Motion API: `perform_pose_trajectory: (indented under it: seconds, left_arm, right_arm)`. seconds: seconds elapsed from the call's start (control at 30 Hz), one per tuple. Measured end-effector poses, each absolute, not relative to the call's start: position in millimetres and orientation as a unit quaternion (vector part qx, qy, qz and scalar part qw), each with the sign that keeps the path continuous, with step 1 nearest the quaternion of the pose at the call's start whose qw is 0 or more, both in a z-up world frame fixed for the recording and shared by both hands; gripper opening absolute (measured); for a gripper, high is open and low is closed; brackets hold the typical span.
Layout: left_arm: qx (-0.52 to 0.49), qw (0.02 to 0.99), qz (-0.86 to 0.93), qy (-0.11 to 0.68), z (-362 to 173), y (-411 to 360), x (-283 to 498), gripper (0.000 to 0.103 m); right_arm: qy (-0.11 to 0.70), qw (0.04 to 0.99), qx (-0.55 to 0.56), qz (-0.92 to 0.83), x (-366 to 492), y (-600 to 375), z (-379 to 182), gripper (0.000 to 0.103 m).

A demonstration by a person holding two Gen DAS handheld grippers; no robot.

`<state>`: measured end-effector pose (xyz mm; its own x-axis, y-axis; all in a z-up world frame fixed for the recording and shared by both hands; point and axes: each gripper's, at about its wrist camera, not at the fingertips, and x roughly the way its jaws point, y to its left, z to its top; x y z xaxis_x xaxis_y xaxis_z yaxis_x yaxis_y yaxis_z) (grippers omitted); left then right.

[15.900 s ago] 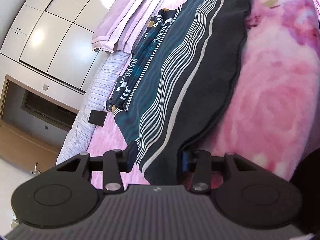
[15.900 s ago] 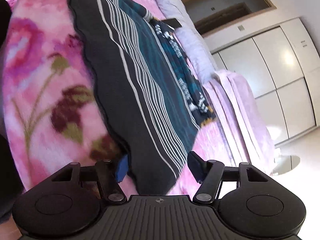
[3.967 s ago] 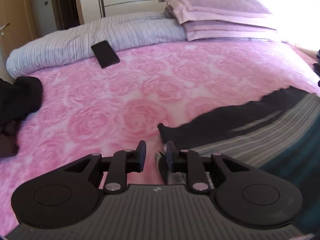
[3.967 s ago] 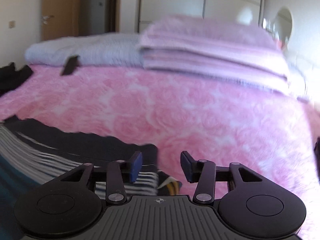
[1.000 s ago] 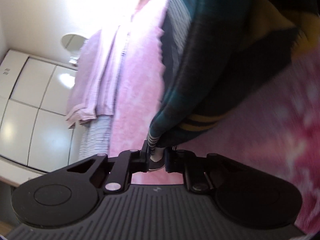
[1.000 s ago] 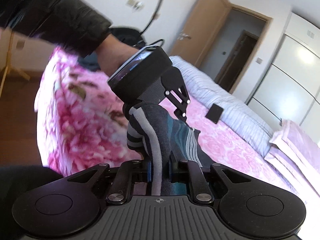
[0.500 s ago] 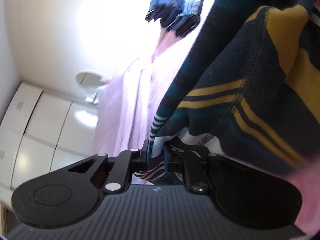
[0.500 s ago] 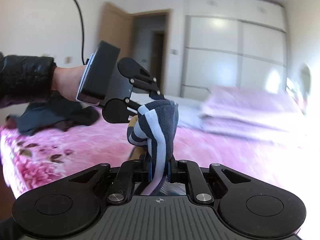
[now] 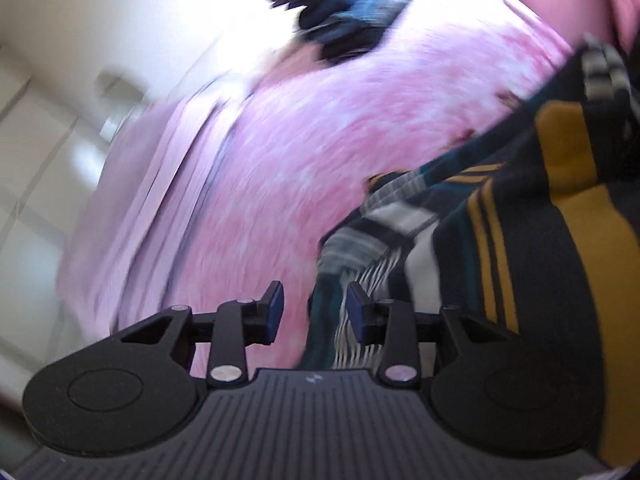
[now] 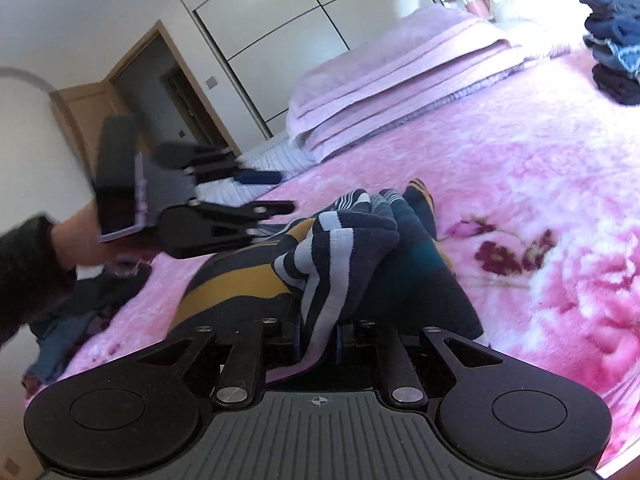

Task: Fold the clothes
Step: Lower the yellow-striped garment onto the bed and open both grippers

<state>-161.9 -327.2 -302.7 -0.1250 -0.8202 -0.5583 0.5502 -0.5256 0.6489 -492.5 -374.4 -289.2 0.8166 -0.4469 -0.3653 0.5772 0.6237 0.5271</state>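
Observation:
A dark navy and teal garment [image 10: 360,264] with white and mustard stripes lies bunched on the pink floral blanket [image 10: 540,184]. My right gripper [image 10: 318,338] is shut on a striped fold of it, which rises between the jaws. In the right wrist view my left gripper [image 10: 280,193], held by a hand in a dark sleeve, hovers just left of the bunch with its jaws apart. In the blurred left wrist view, the left gripper [image 9: 315,310] stands open. The garment [image 9: 500,248] fills the right side, and a striped edge hangs loose beside the right fingertip.
A stack of folded blue and dark clothes [image 10: 612,40] sits at the far right of the bed and shows blurred as the stack [image 9: 348,12] in the left wrist view. Folded lilac bedding [image 10: 400,80] lies at the head. A heap of dark clothes [image 10: 76,312] lies at the left edge.
My left gripper has opened and let go of the garment it was shut on. The right gripper still holds its fold, and the garment has come down onto the blanket.

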Motion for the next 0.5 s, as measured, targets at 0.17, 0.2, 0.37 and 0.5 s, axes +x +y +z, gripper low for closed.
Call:
perform_pose_trajectory:
  seconds: [0.17, 0.2, 0.37, 0.5]
  left_arm:
    - [0.415, 0.538, -0.732, -0.044, -278.4, -273.8, -127.7, 0.034]
    - [0.408, 0.545, -0.731, -0.031, -278.1, -261.9, -125.4, 0.034]
    - [0.373, 0.571, -0.731, 0.022, -295.5, -219.3, -124.2, 0.032]
    - [0.353, 0.593, -0.723, 0.029, -301.6, -208.1, -125.9, 0.031]
  right_arm:
    - [0.076, 0.891, 0.346, -0.283, -501.5, -370.9, -279.7, 0.062]
    - [0.074, 0.888, 0.354, -0.283, -497.6, -370.4, -280.4, 0.062]
    - [0.047, 0.864, 0.416, -0.28, -491.3, -378.7, -281.8, 0.062]
    - [0.041, 0.855, 0.437, -0.276, -483.3, -390.2, -281.4, 0.061]
